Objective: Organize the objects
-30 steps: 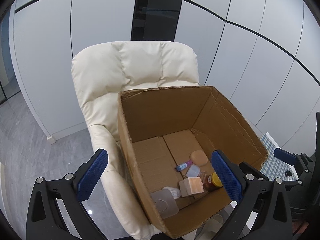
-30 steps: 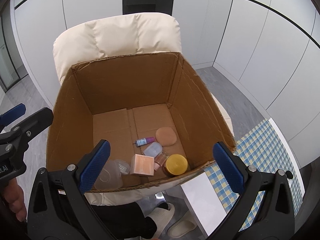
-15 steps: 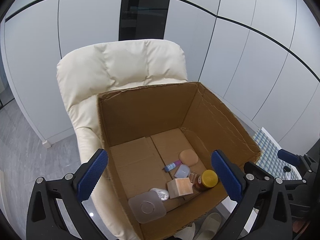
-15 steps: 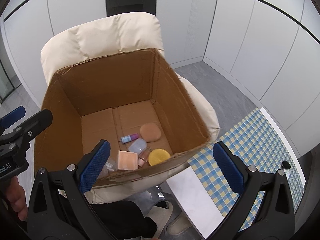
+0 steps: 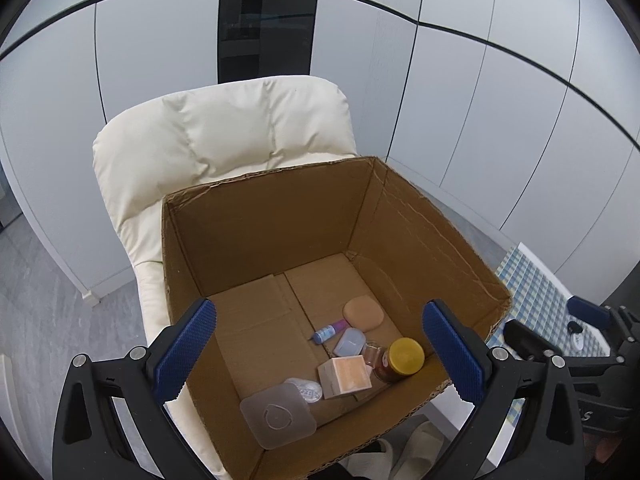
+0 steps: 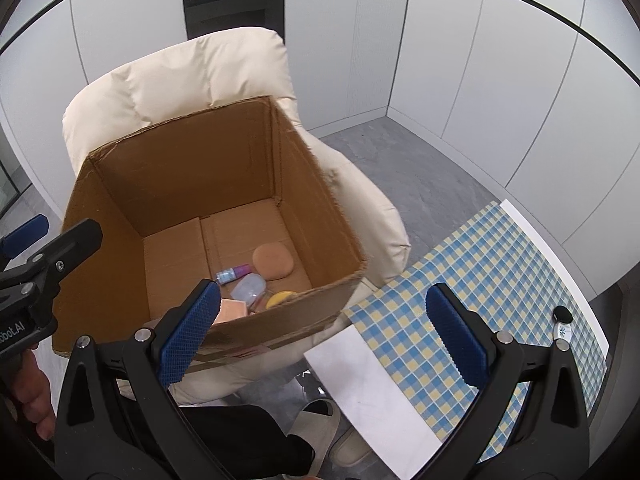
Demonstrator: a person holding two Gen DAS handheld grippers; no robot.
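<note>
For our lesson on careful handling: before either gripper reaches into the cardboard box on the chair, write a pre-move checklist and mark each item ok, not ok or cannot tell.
1. Left gripper open and holding nothing: ok.
2. Right gripper open and holding nothing: ok.
3. Cardboard box open at the top, no flaps in the way: ok.
4. Items visible for choosing, such as the yellow-lidded jar, the small square box and the tan sponge: ok in the left wrist view; the box's near wall partly hides them in the right wrist view.
5. Box sits steady on the cream chair: cannot tell.
6. Checked tablecloth has free room: ok.
</note>
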